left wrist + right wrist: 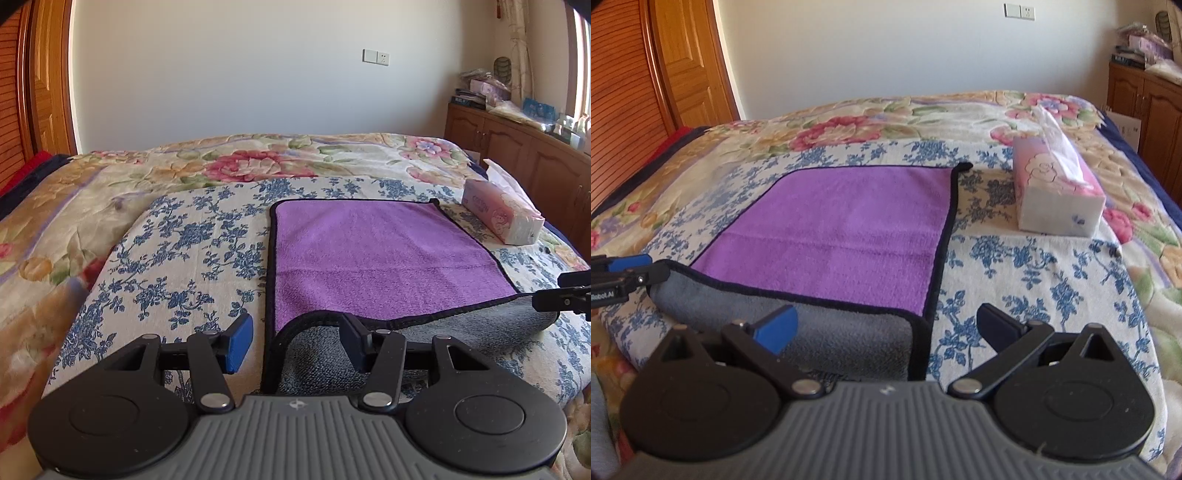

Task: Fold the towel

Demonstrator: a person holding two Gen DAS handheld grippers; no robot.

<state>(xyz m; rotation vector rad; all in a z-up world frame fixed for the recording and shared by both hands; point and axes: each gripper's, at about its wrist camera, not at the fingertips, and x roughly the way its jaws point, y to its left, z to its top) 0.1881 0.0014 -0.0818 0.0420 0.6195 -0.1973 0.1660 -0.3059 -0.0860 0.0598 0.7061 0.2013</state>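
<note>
A purple towel point(373, 254) with a black hem and a grey underside lies on the bed; its near edge is turned over, grey side up. It also shows in the right wrist view point(842, 232). My left gripper point(295, 341) is open, its fingers either side of the towel's near left corner. My right gripper point(886, 328) is open, its fingers either side of the near right corner. Each gripper's tip shows at the edge of the other view.
A blue-flowered cloth point(192, 251) covers the floral bedspread point(258, 158). A pink tissue box point(502, 212), point(1060, 188) stands to the right of the towel. A wooden cabinet point(517, 147) stands at the right, a wooden door point(676, 62) at the left.
</note>
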